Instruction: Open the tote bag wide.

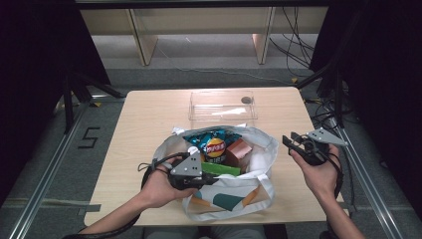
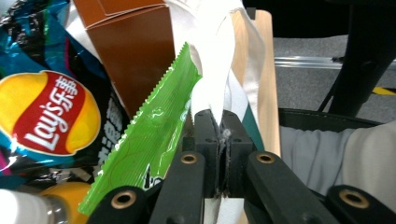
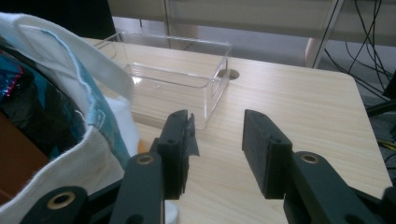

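Your left tool (image 2: 223, 140) pinches the white strap (image 2: 215, 60) of the bag (image 1: 259, 144); your right tool (image 3: 215, 140) is spread with nothing in it.

In the left gripper view the jaws are pressed together at lower centre with the strap rising between them, and a green packet (image 2: 154, 135) lies just beside them on the left, a brown box (image 2: 135, 51) above it and a chip bag (image 2: 46, 112) at the left edge. In the high view your left tool (image 1: 191, 172) sits at the bag's near rim, at the middle of the worktop (image 1: 144, 114). Your right tool (image 1: 297, 143) hovers just right of the bag, and a clear box (image 3: 177, 79) stands beyond it, upper centre.
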A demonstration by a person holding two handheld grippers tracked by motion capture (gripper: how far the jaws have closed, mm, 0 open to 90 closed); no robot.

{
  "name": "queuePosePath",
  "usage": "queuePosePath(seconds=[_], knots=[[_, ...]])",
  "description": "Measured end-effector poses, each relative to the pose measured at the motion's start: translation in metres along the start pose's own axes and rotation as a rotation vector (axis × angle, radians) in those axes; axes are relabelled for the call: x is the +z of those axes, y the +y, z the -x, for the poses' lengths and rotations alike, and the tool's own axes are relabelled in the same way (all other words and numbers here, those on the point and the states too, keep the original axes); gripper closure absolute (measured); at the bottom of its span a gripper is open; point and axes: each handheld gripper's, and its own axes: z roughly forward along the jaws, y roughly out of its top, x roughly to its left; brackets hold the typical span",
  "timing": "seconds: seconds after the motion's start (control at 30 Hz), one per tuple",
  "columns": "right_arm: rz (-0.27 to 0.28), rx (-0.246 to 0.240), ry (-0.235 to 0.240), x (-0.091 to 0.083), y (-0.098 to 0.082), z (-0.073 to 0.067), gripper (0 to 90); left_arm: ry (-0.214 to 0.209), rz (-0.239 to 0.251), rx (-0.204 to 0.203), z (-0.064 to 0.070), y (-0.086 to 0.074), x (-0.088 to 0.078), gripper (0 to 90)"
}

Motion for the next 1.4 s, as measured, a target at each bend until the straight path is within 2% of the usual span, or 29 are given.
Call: queuePosePath(seconds=[0.03,0.07,0.1,0.23,0.27,0.3,0.37,0.43,0.5,0.53,0.6,0.67,0.73,0.77,1.0,1.07,1.17,1.2,1.23,1.27,1.3,1.4], knots=[[0.001,0.027,-0.013,-0.002,0.0,-0.003,61.5,0.0,-0.006,-0.004,-0.001,-0.001,0.001,86.9],[0.006,0.031,-0.018,-0.001,0.0,-0.004,61.5,0.011,-0.01,-0.002,-0.002,-0.003,0.004,87.0],[-0.028,0.027,-0.001,-0.002,0.0,-0.004,61.5,0.013,-0.023,-0.024,-0.002,-0.008,0.01,87.1],[-0.041,0.051,0.0,0.0,-0.002,-0.007,61.3,0.004,-0.034,-0.05,-0.006,-0.014,0.018,87.2],[-0.041,0.051,0.0,0.0,-0.002,-0.007,61.3,0.004,-0.034,-0.05,-0.006,-0.014,0.018,87.2],[-0.031,0.039,0.004,0.0,-0.002,-0.005,61.3,-0.001,-0.024,-0.074,-0.008,-0.017,0.02,87.3],[-0.015,0.037,0.003,0.0,-0.002,-0.004,61.3,0.0,-0.028,-0.077,-0.009,-0.018,0.021,87.3],[-0.027,0.039,-0.006,-0.001,-0.002,-0.004,61.3,0.002,-0.021,-0.095,-0.008,-0.022,0.023,87.3],[-0.02,0.021,-0.006,-0.001,-0.002,-0.002,61.3,0.008,-0.028,-0.088,-0.007,-0.024,0.025,87.3],[-0.025,0.035,-0.006,-0.001,-0.002,-0.003,61.3,0.01,-0.036,-0.082,-0.007,-0.026,0.027,87.3],[-0.013,0.031,0.001,0.0,-0.002,-0.003,61.3,0.02,-0.037,-0.083,-0.006,-0.027,0.029,87.4],[-0.011,0.007,0.009,0.001,-0.002,-0.002,61.3,0.027,-0.052,-0.075,-0.007,-0.029,0.031,87.4],[-0.011,0.005,0.01,0.001,-0.002,-0.002,61.2,0.033,-0.063,-0.075,-0.008,-0.033,0.035,87.4],[-0.017,0.034,0.005,0.0,-0.002,-0.004,61.2,0.035,-0.067,-0.08,-0.008,-0.034,0.036,87.4],[-0.014,0.033,0.003,0.0,-0.002,-0.003,61.2,0.045,-0.094,-0.11,-0.013,-0.047,0.049,87.5],[-0.016,0.009,-0.001,0.0,-0.002,-0.002,61.2,0.051,-0.104,-0.106,-0.014,-0.049,0.051,87.5],[-0.028,0.008,0.0,-0.001,-0.001,-0.001,61.2,0.057,-0.11,-0.104,-0.013,-0.051,0.054,87.5],[-0.025,0.009,0.0,0.0,-0.001,-0.002,61.2,0.052,-0.13,-0.088,-0.014,-0.051,0.054,87.5],[-0.027,0.037,0.003,0.0,-0.002,-0.004,61.2,0.059,-0.132,-0.084,-0.013,-0.053,0.057,87.5],[-0.027,0.037,0.003,0.0,-0.002,-0.004,61.2,0.059,-0.132,-0.084,-0.013,-0.053,0.057,87.5],[-0.019,0.008,0.014,0.001,-0.001,-0.002,61.2,0.056,-0.136,-0.088,-0.013,-0.054,0.058,87.5],[-0.02,0.015,0.018,0.001,-0.001,-0.002,61.1,0.057,-0.157,-0.073,-0.013,-0.057,0.061,87.5]])
